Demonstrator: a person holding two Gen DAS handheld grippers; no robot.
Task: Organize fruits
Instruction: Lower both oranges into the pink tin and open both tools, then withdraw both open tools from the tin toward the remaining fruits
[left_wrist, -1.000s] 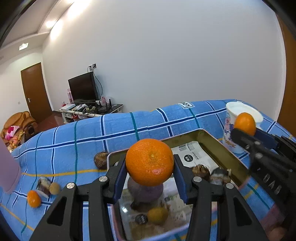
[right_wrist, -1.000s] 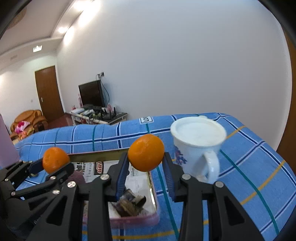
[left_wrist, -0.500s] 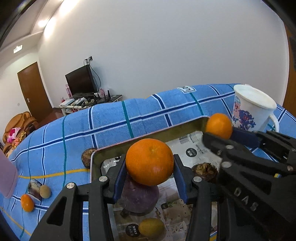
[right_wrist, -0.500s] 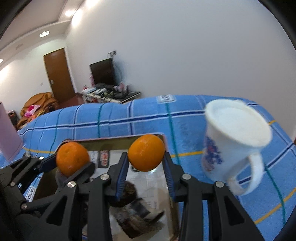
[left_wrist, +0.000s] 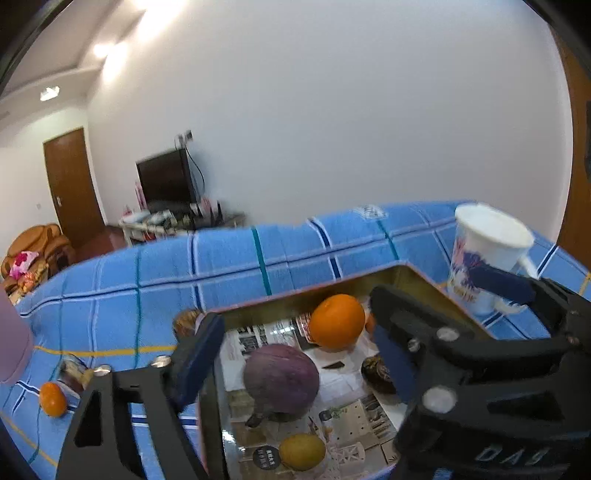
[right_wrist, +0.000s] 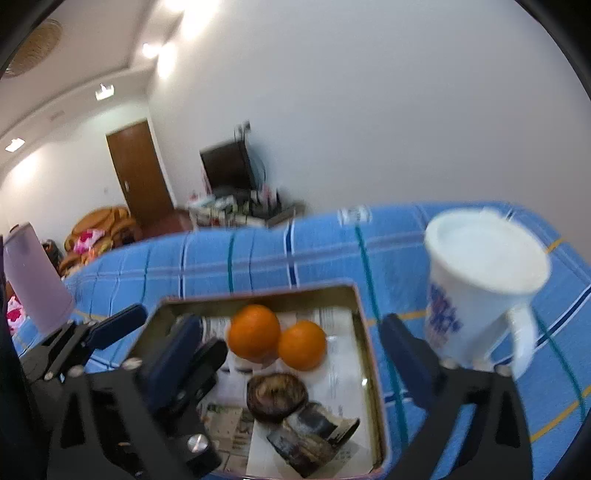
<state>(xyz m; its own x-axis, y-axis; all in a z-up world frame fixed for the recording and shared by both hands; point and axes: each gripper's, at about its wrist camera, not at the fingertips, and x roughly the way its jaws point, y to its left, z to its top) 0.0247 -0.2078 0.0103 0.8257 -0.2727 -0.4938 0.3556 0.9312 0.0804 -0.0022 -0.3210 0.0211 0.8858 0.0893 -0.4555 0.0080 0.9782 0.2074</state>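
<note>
The left hand-held gripper (left_wrist: 295, 354) had just sprung wide and held nothing; the right hand-held gripper (right_wrist: 291, 347) had just opened fully too, also empty. Two oranges lay touching each other in the tin (right_wrist: 364, 317) just ahead of the right one's jaws: one (right_wrist: 253, 331) toward its left finger, the other (right_wrist: 302, 345) between its fingers. A mug (right_wrist: 480, 288) stood beyond its right finger. A purple fruit (left_wrist: 281, 377) sat low between the left one's fingers.
</note>
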